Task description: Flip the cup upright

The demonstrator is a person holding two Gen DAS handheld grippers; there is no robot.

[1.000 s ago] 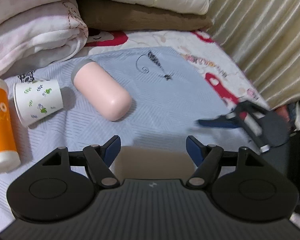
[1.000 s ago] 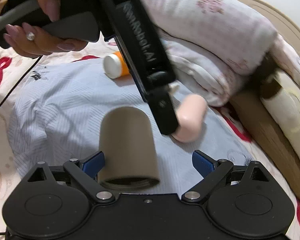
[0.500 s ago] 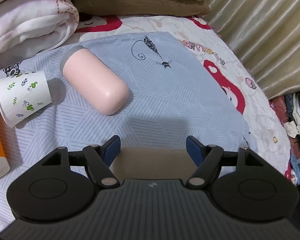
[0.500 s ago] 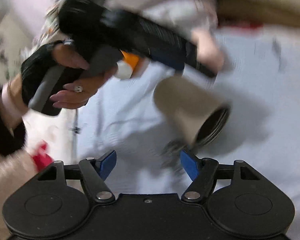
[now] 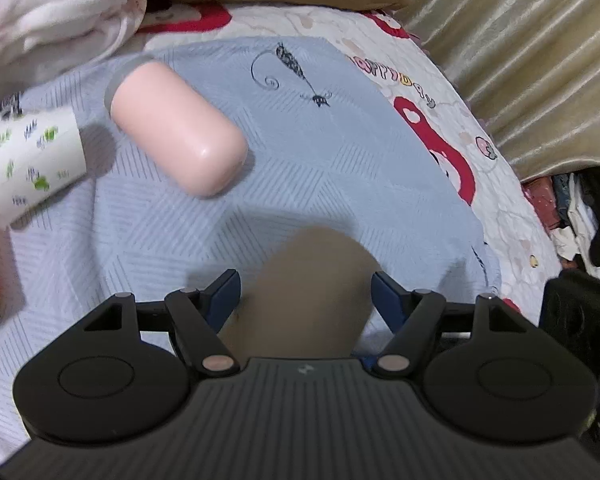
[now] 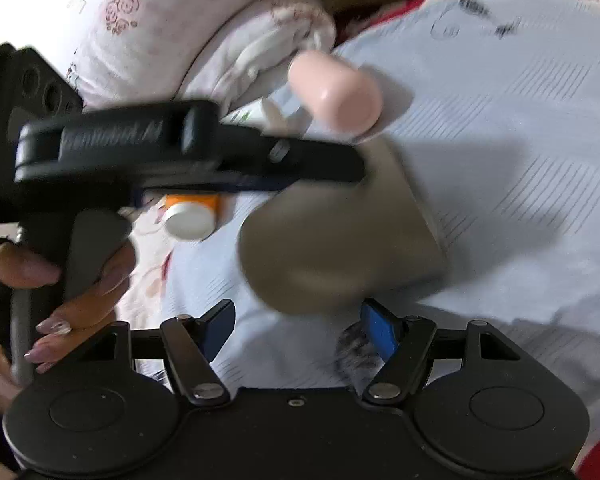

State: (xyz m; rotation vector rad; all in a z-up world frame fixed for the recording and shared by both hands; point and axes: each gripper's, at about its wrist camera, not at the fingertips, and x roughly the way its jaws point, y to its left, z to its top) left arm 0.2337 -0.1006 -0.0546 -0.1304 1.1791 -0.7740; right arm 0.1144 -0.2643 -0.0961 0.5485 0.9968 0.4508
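Taupe cup (image 6: 332, 240) tilted between left hand-held gripper (image 5: 306, 292) fingers, contact unclear (right hand-held gripper (image 6: 298, 326) unclenched): may slip onto bed (image 5: 340, 160)

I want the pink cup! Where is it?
In the left view, the pink cup lies upper left on the blue cloth, beside the paper cup.

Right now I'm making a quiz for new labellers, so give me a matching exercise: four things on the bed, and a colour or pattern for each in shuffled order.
Things:
1. tilted cup at the left gripper
2. capsule-shaped cup lying on its side
3. paper cup lying on its side
4. bottle with a white cap

Colours:
A. orange
B. white with green leaf prints
C. grey-brown
D. pale pink

Pairs: 1-C, 2-D, 3-B, 4-A
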